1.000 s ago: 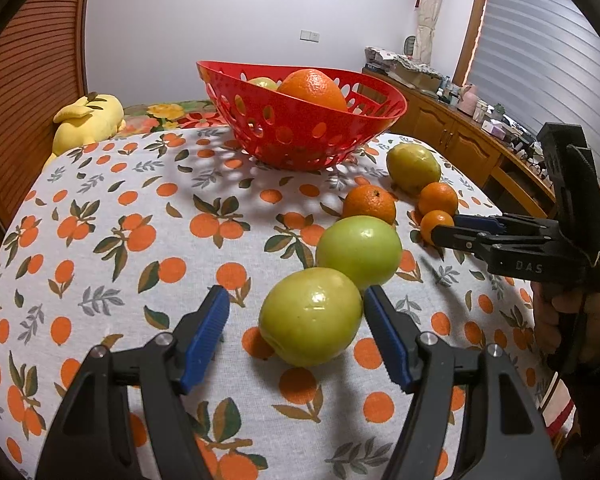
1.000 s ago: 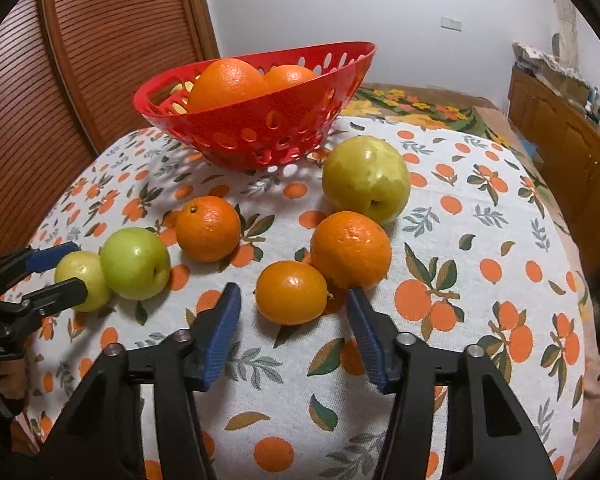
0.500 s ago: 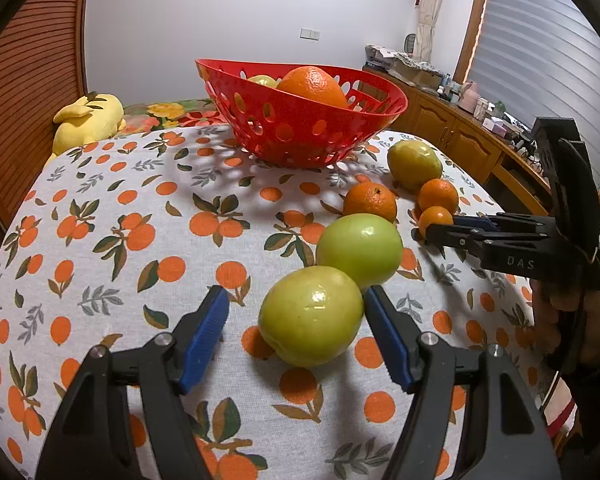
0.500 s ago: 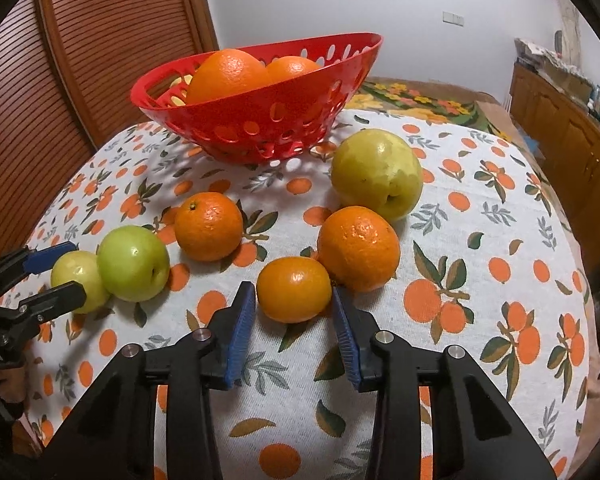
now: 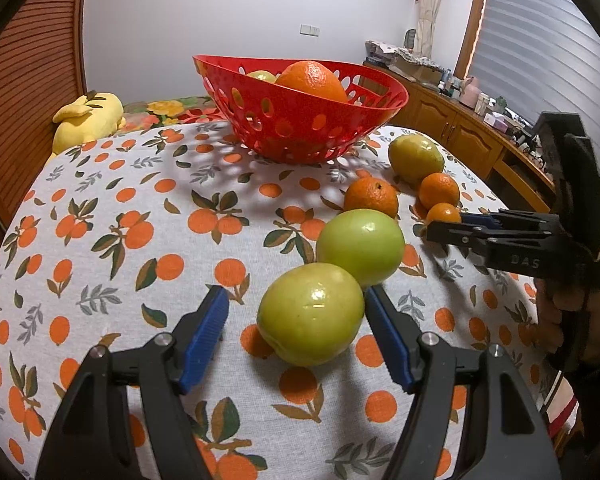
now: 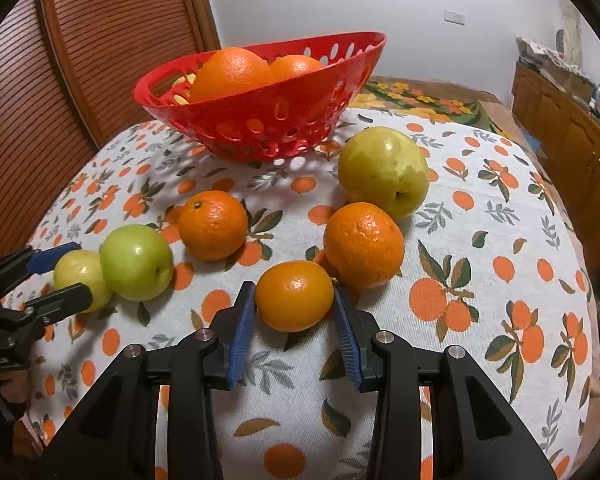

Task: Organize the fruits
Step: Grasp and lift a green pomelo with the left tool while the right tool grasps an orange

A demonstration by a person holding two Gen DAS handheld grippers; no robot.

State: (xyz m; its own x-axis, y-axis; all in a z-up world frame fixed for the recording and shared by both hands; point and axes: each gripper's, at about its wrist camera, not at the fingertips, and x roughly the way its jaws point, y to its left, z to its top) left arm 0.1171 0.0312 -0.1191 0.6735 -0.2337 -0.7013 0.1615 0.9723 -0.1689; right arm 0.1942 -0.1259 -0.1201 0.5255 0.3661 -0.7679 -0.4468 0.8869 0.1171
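My left gripper [image 5: 296,296] is open around a yellow-green apple [image 5: 310,316] on the orange-print tablecloth. Its right pad is at the apple's skin and its left pad stands clear. A second green apple [image 5: 360,246] touches the first from behind. My right gripper [image 6: 294,292] is shut on a small orange [image 6: 294,296] that rests on the cloth, with both blue pads against its sides. A bigger orange [image 6: 364,244] sits just behind it. The red perforated basket [image 6: 260,120] at the back holds oranges.
Another orange [image 6: 212,224] and a large yellow-green fruit [image 6: 382,176] lie loose in front of the basket. A yellow plush toy [image 5: 88,120] sits beyond the table's far left edge. Wooden cabinets [image 5: 460,136] line the right, and a slatted wooden door [image 6: 80,80] the left.
The right gripper's jaws have narrowed from wide apart onto the small orange. The left gripper and the apples have not moved.
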